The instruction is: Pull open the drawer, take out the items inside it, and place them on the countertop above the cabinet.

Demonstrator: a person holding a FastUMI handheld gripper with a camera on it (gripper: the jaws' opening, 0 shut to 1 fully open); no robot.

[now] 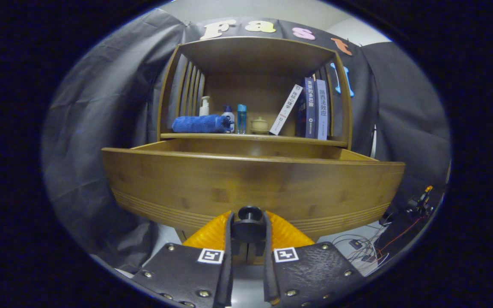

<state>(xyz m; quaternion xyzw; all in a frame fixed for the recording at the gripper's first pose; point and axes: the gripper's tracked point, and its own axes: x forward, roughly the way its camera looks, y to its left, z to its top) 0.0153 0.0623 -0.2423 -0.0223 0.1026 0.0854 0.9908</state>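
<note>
Gripper [248, 231]: closed tight on black knob [249, 212], one finger each side.
Drawer [250, 188]: pulled out, just ahead of fingers, under shelf [250, 137].
Tip: pull straight back, slow, no twisting.

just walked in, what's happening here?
A handheld gripper is clamped on the black knob of a wooden drawer, both fingers pressing its sides. The drawer stands pulled out from the cabinet, but its inside is hidden behind the front panel, so its contents can't be seen. The countertop above already holds a rolled blue towel, a few bottles, a small yellow pot and some books.
</note>
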